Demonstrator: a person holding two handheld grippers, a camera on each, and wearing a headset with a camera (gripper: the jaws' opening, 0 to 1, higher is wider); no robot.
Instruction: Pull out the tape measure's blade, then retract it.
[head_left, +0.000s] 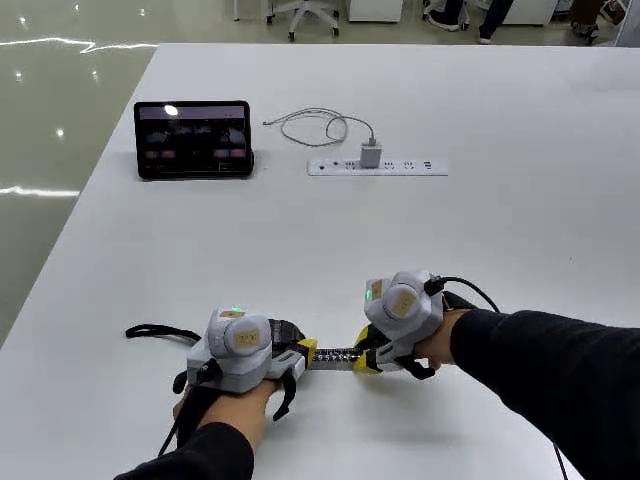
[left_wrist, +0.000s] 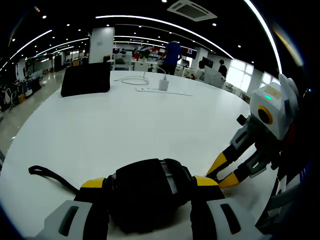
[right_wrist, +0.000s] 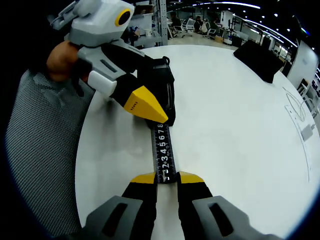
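A black tape measure case (left_wrist: 147, 192) sits on the white table, clamped between my left gripper's yellow-tipped fingers (left_wrist: 95, 183); my left gripper (head_left: 290, 355) is shut on it. A short length of black numbered blade (right_wrist: 163, 150) runs out of the case (right_wrist: 160, 87) to my right gripper (right_wrist: 165, 178), which is shut on the blade's end. In the head view the blade (head_left: 335, 356) spans the small gap between my left gripper and my right gripper (head_left: 362, 362). The case's black wrist strap (head_left: 158, 331) trails left.
A dark tablet (head_left: 193, 138) stands at the back left. A white power strip (head_left: 378, 167) with a charger and coiled cable (head_left: 318, 125) lies behind the middle. The table's left edge (head_left: 70, 235) is close by. People and desks stand far off.
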